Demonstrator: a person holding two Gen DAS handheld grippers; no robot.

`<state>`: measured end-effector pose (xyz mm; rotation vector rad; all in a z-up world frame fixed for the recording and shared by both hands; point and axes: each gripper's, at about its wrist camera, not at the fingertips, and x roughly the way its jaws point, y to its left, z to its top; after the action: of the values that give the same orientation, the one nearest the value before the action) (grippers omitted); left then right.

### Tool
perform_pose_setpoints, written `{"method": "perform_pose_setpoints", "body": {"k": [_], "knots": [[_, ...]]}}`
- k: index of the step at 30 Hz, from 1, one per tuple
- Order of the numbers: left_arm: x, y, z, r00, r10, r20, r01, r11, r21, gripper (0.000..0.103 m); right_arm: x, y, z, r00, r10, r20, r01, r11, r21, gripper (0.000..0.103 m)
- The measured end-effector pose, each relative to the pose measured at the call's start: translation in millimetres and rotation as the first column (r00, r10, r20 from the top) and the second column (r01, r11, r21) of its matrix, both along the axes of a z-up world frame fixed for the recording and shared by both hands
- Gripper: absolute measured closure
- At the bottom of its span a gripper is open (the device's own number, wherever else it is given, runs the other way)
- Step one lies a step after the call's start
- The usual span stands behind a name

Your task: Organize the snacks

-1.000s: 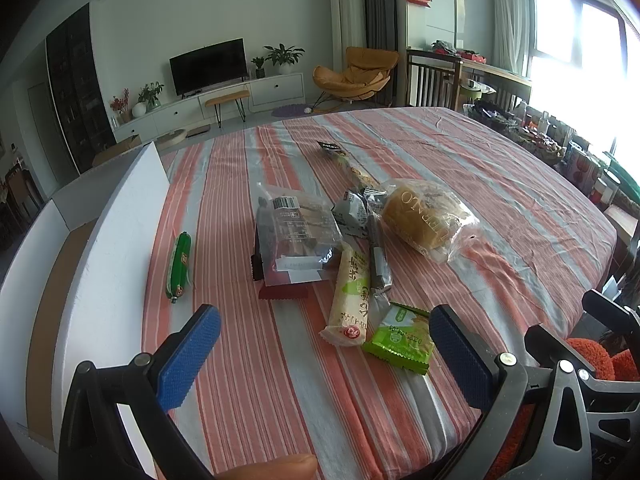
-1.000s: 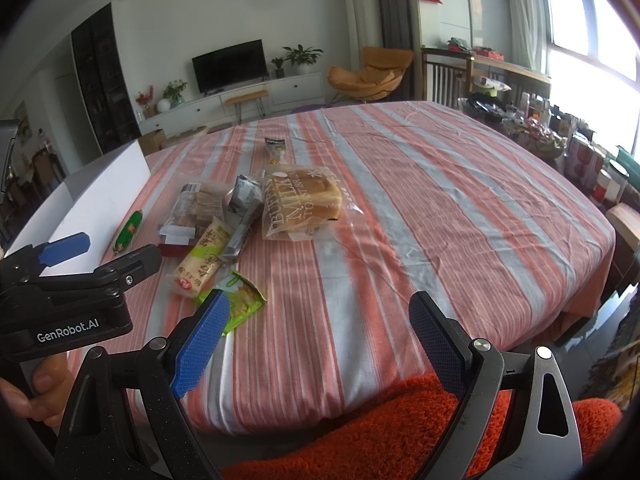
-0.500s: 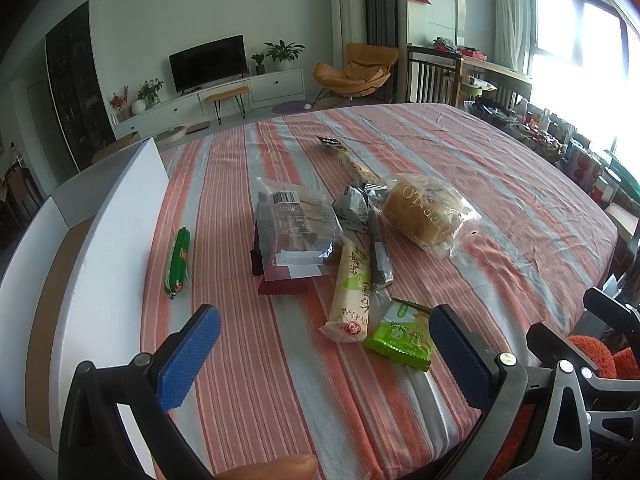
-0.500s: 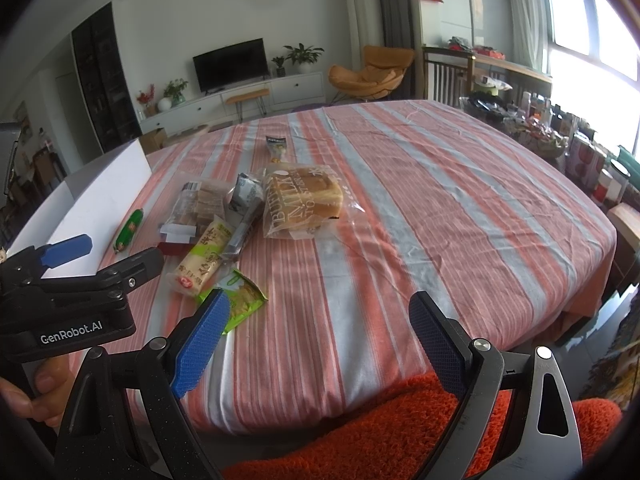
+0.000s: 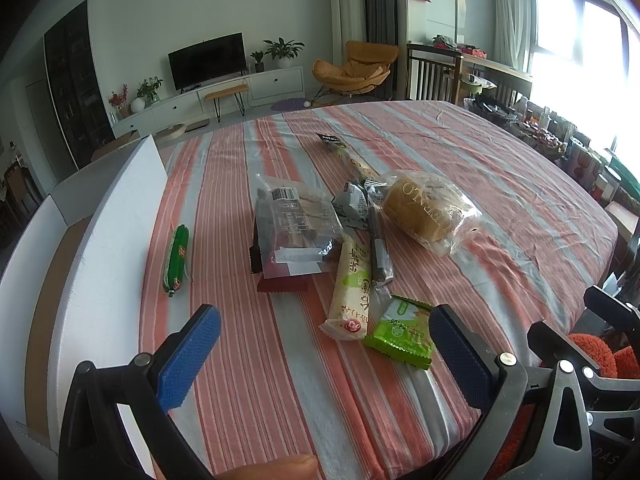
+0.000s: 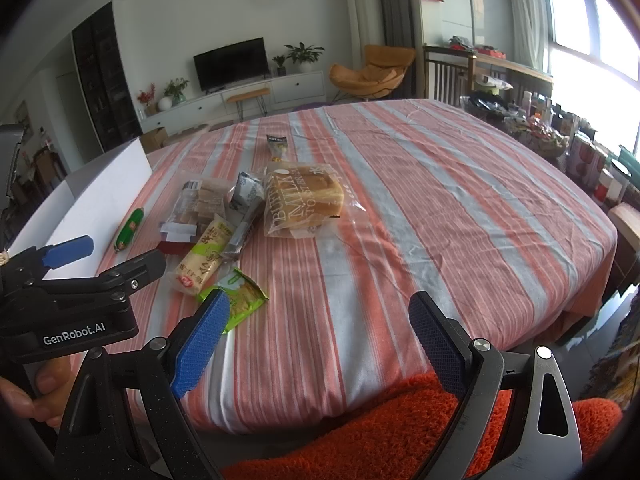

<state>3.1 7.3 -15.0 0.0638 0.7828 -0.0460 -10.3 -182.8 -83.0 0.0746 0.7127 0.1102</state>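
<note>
Several snacks lie on the striped tablecloth (image 5: 500, 184): a bagged bread loaf (image 5: 426, 208) (image 6: 304, 198), a clear bag of biscuits (image 5: 294, 226) (image 6: 200, 204), a long cream packet (image 5: 352, 284) (image 6: 204, 256), a green packet (image 5: 402, 330) (image 6: 244, 296), a green sausage (image 5: 176, 258) (image 6: 129, 229) and a dark wrapper (image 5: 352, 202). My left gripper (image 5: 324, 360) is open and empty, above the near table edge just short of the green packet. My right gripper (image 6: 316, 340) is open and empty, near the table's front edge. The left gripper also shows in the right wrist view (image 6: 68, 276).
A white open box (image 5: 104, 240) (image 6: 92, 204) stands at the table's left edge. An orange fuzzy cushion (image 6: 400, 424) lies below the front edge. A long snack stick (image 5: 352, 158) lies farther back. Cluttered shelves stand at the right by the window.
Both grippers have drifted very slightly; the snacks appear a touch lower and nearer in the left wrist view. Nothing was grasped or moved.
</note>
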Motion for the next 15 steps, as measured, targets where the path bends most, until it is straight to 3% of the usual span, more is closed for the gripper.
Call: {"method": "perform_pose_setpoints", "body": {"k": [8,15], "knots": [[2,-1,-5,1.000,-0.002,-0.017,0.002,1.000,-0.002,0.000,-2,5,-4,1.000,0.004,-0.007,-0.004,1.000,-0.001,0.010],[8,4,-17,0.997,0.004,-0.078,-0.006,1.000,-0.019,0.000,-2,5,-6,1.000,0.007,-0.024,-0.007,1.000,0.006,0.010]]}}
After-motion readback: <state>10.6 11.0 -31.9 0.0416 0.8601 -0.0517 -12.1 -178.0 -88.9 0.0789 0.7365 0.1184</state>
